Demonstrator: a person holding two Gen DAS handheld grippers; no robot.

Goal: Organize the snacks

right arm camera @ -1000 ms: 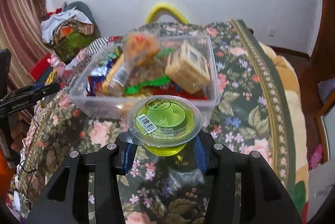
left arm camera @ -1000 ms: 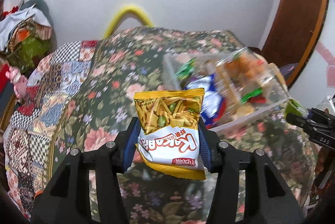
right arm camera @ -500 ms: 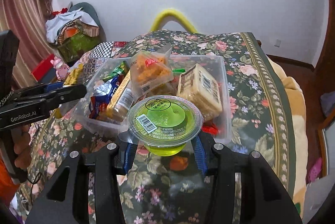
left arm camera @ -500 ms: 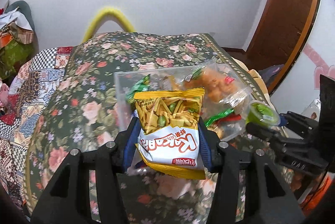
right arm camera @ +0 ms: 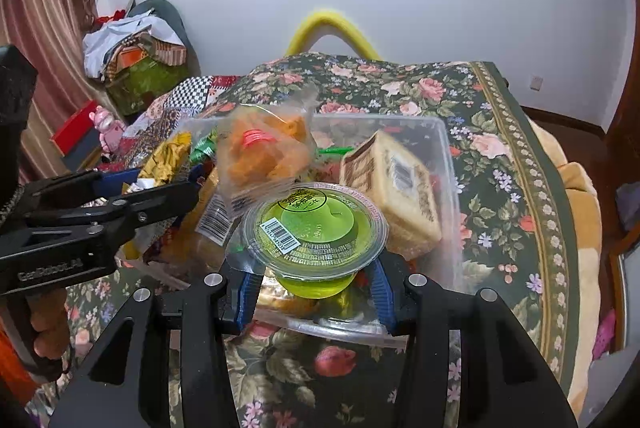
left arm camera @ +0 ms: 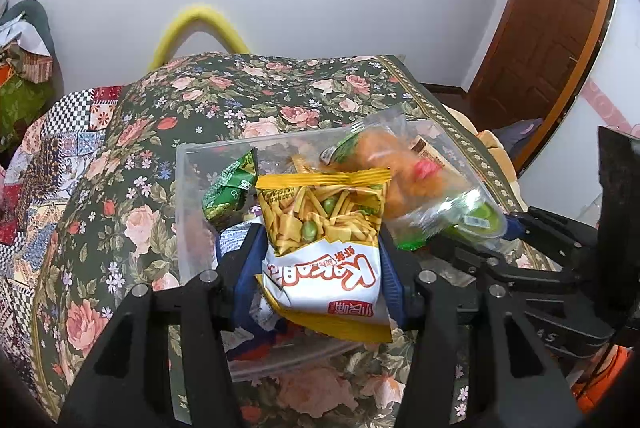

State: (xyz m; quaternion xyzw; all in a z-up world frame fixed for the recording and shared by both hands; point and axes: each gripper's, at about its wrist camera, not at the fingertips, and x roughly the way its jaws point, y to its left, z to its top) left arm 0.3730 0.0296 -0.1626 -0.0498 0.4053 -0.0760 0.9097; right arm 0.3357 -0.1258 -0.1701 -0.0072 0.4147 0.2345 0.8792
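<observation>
1. Snacks in a clear plastic bin (left arm camera: 208, 152) on the flower-patterned bedspread (left arm camera: 132, 196): the bin already holds several packets, so I judge the sorting well along, with at least the two items in my tongs not yet set down.

2. Left tongs (left arm camera: 320, 264): closed onto a yellow-and-white chip bag (left arm camera: 320, 228), gripped at its lower sides and held upright over the near part of the bin. The bag is puffy and unopened, with printed chips and green peas on its front.

3. Right tongs (right arm camera: 312, 284): closed around a green jelly cup (right arm camera: 316, 228), clamped below its rim, over the near edge of the bin. The cup is level, its foil lid and barcode facing up.

4. Contents already in the bin: a clear bag of orange fried snacks (right arm camera: 264, 152) standing tall in the middle, a tan wrapped cake block (right arm camera: 396, 196) to the right, and a small green packet (left arm camera: 230, 190) at the left.

5. What is left, in my judgement: lower and release both items into free gaps; the bin looks crowded, so the bag may end up on top of other packets.
</observation>
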